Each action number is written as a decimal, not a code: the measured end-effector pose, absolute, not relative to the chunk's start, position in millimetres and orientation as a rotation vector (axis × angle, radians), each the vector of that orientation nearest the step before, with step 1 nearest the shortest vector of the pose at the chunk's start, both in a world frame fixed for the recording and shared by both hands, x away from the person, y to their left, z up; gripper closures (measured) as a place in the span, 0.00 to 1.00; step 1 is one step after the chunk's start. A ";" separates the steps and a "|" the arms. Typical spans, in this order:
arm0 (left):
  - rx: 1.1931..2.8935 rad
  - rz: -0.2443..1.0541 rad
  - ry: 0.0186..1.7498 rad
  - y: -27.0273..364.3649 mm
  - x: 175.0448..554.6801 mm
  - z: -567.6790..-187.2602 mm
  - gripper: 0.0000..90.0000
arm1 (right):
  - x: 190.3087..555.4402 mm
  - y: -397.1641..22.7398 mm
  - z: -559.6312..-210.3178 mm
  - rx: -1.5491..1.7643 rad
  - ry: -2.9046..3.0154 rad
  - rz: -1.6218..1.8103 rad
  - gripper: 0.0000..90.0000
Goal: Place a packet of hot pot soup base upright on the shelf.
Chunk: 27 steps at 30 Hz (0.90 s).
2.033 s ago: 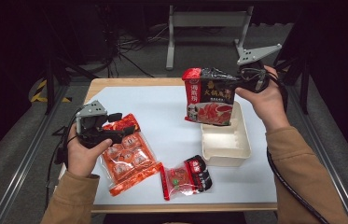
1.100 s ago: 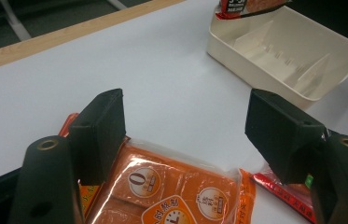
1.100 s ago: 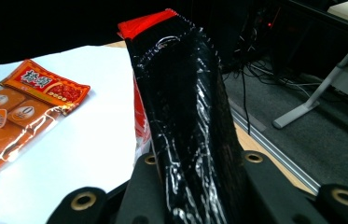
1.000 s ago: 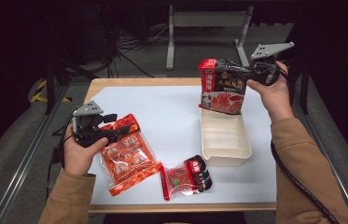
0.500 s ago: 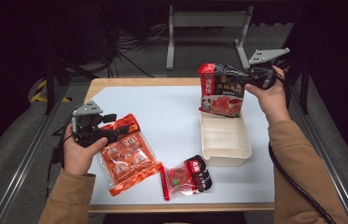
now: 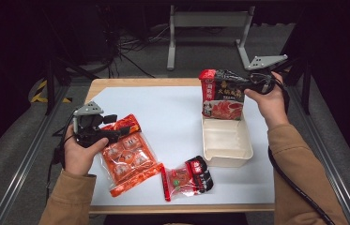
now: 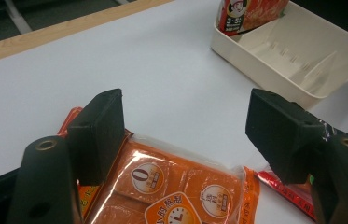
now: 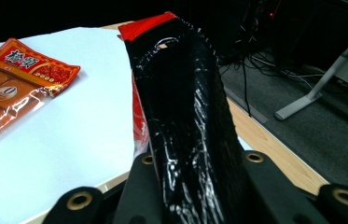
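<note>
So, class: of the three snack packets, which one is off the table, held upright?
The red-and-black packet, pinched by the right claw over the cream tray. The orange packet and the small red packet lie flat on the table.

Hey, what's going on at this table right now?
A person is working with a tool in each hand. The right tool grips a red and black food pouch upright, its bottom edge at the far end of the cream tray. The left tool rests open over the orange snack pack. A small red packet lies near the front edge.
</note>
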<state>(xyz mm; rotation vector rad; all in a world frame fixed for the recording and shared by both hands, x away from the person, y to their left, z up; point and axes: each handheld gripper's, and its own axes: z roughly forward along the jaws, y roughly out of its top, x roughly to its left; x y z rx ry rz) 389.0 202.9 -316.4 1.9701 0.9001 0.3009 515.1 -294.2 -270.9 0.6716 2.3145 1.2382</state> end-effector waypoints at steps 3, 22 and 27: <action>1.970 0.303 0.898 203.1 389.1 -316.2 0.32 | 514.8 -292.5 -273.5 0.672 2.319 1.238 0.87; 1.970 0.297 0.908 202.6 389.4 -317.6 0.32 | 518.0 -303.2 -308.7 0.839 2.334 1.229 0.84; 1.969 0.295 0.914 202.6 389.1 -317.5 0.32 | 516.7 -304.5 -310.1 0.859 2.340 1.198 0.84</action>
